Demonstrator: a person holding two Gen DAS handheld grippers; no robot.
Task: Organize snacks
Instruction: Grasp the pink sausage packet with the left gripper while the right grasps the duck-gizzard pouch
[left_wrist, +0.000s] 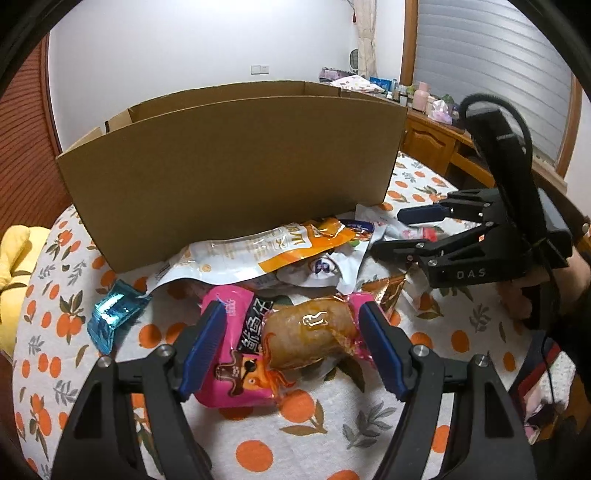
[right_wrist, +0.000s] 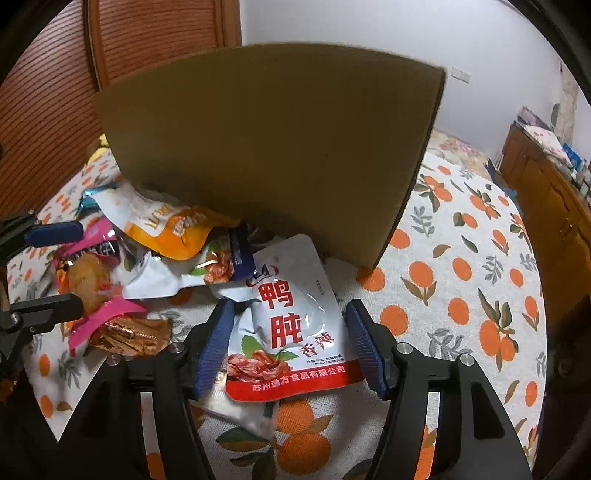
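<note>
My left gripper (left_wrist: 291, 345) is open, its blue pads either side of a pink squid snack packet (left_wrist: 258, 350) lying on the orange-print cloth. My right gripper (right_wrist: 290, 345) is open around a white and red duck gizzard pouch (right_wrist: 291, 325); it also shows in the left wrist view (left_wrist: 402, 232), open over the pile. A white and orange pouch (left_wrist: 255, 251) and other white packets (left_wrist: 325, 269) lie against the open cardboard box (left_wrist: 229, 173). A blue wrapper (left_wrist: 110, 317) lies at the left.
The box wall (right_wrist: 273, 147) stands upright just behind the snacks. A golden-brown packet (right_wrist: 129, 334) lies by the pink one. A yellow object (left_wrist: 14, 273) is at the far left. A wooden cabinet (right_wrist: 546, 199) stands to the right.
</note>
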